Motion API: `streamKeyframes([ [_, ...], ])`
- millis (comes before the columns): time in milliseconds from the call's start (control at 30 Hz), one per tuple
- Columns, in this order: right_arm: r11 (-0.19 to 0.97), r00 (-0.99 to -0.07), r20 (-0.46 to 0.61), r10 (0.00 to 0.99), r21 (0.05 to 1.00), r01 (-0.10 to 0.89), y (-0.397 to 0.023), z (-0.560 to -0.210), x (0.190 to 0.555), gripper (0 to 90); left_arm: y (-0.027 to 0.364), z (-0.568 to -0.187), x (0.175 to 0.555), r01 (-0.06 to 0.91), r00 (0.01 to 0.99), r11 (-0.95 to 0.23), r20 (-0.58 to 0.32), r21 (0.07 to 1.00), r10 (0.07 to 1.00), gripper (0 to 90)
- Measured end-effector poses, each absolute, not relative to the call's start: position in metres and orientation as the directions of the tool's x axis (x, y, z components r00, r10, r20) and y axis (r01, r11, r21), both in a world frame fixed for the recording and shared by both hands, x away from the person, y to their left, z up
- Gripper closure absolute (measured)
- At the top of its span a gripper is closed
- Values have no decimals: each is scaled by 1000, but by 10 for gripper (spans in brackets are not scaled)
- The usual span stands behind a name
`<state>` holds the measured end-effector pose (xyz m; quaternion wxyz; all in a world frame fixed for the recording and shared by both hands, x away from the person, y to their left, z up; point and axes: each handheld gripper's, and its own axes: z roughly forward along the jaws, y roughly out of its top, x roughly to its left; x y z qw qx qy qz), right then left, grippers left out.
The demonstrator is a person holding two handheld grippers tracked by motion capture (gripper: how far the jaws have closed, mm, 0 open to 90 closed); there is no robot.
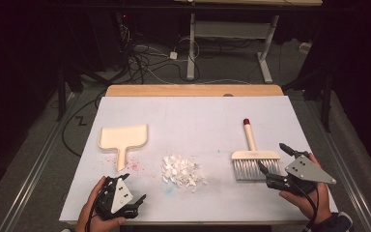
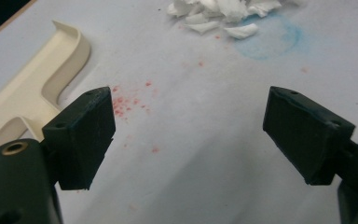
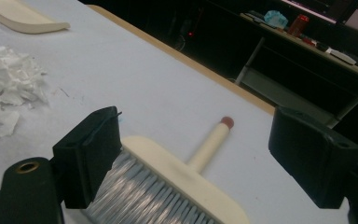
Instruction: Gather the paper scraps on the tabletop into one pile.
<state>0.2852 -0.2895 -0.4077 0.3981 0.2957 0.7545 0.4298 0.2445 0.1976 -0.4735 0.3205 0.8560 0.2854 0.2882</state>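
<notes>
1. Your right gripper (image 1: 270, 159) is spread wide and holding nothing. It hovers just off the bristle end of the brush (image 1: 251, 159). In the right gripper view the brush (image 3: 177, 186) lies between the jaws, bristles toward you and its cream handle running away to a red tip. I can't tell for sure whether the near jaw touches the bristles.

2. Your left gripper (image 1: 125, 191) is also released, jaws far apart with nothing between them. In the left gripper view there's just white table (image 2: 205, 154) in the gap, dotted with small red specks (image 2: 126, 105).

3. Just ahead of the left gripper, slightly off to its left side, is the cream dustpan (image 1: 123, 140), handle pointing back at you. The left gripper view catches its handle and curved rim (image 2: 37, 79) right beside the left jaw.

4. Between your two grippers, a little ahead of both, is the pile of torn white paper scraps (image 1: 181, 171). It's at the top of the left gripper view (image 2: 223, 14), next to a faint blue ring stain (image 2: 272, 39), and at the far left of the right gripper view (image 3: 9, 88).

5. Both hands (image 1: 309, 200) are near the table's front edge. The left hand (image 1: 89, 212) sits low at the corner.
</notes>
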Motion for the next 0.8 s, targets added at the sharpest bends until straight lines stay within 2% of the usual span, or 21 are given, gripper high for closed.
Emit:
streamKeyframes([
  [433, 453, -506, -322, 800, 877, 158, -302, -438, 274, 178, 203, -467, 260, 270, 644, -595, 317, 757, 697, 157],
  [800, 466, -519, -334, 787, 873, 144, -295, -447, 269, 176, 213, -469, 271, 269, 642, -559, 286, 784, 711, 158],
])
